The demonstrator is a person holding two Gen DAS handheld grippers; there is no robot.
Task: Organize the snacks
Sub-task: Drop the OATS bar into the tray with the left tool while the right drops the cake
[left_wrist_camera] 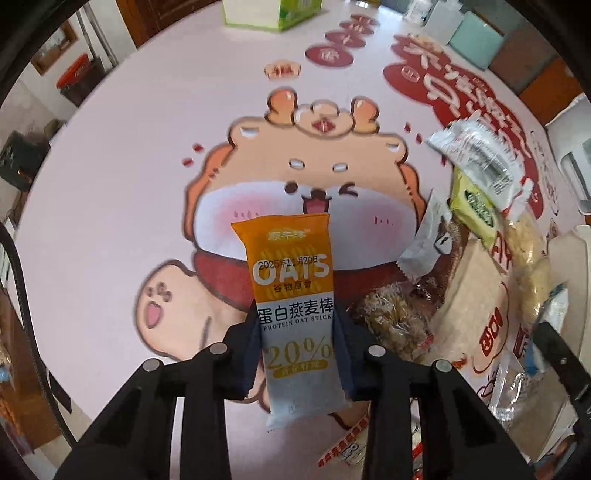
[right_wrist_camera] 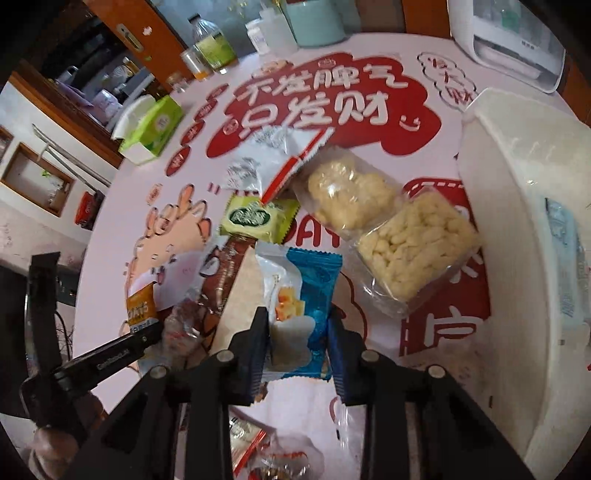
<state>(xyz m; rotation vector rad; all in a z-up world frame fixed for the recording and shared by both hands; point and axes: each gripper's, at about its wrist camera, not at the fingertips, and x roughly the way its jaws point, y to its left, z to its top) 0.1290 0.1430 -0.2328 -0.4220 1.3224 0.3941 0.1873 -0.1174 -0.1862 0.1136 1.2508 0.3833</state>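
My left gripper is shut on an orange and white oat stick packet and holds it above the printed pink table cover. It also shows in the right wrist view at the left. My right gripper is shut on a blue and white snack packet, held above the snack pile. The pile holds a yellow-green packet, two clear bags of pale puffed snacks, a white and red packet and a brown packet.
A white bin stands at the right of the table, with a blue packet inside. A green tissue box, bottles, a mint container and a white appliance line the far edge.
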